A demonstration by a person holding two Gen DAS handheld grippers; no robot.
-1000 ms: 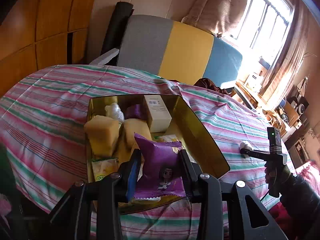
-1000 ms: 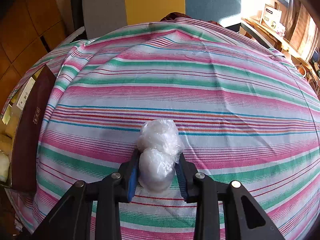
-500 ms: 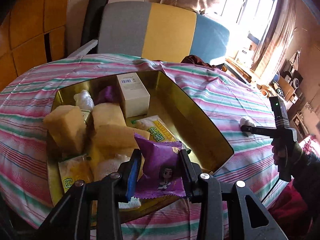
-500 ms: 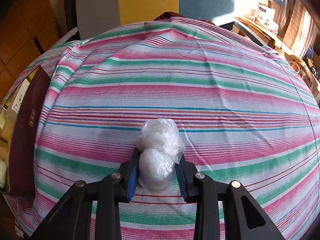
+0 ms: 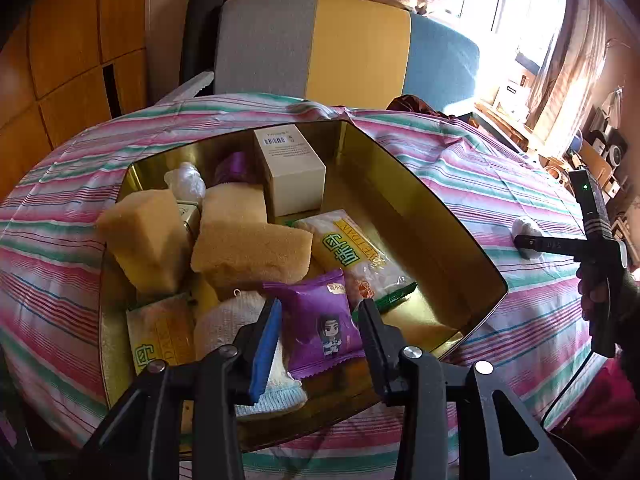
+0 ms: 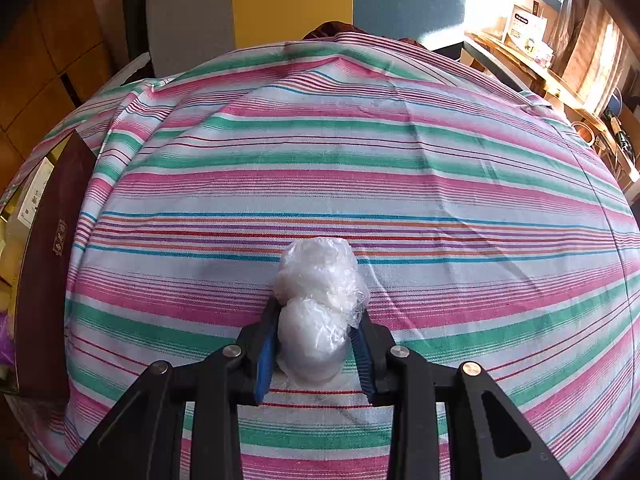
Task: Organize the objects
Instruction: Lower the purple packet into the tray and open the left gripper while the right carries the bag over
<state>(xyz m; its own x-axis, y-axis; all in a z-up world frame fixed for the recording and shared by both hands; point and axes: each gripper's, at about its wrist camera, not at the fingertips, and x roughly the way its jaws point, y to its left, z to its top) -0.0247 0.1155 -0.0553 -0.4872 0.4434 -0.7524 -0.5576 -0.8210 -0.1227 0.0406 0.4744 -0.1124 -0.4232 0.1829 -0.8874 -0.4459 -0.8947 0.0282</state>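
Striped cloth point(image 6: 400, 152) covers the table. Left wrist view: one gold tin point(image 5: 424, 216) holds three sponges point(image 5: 252, 250), a white box point(image 5: 292, 168) and what look like two yellow packets. The left gripper point(image 5: 318, 332), jaws just opening, straddles a purple packet point(image 5: 324, 320) lying loose in it. Only the right view shows the right gripper point(image 6: 314, 344) clamped on a plastic-wrapped bundle point(image 6: 316, 300) on the cloth.
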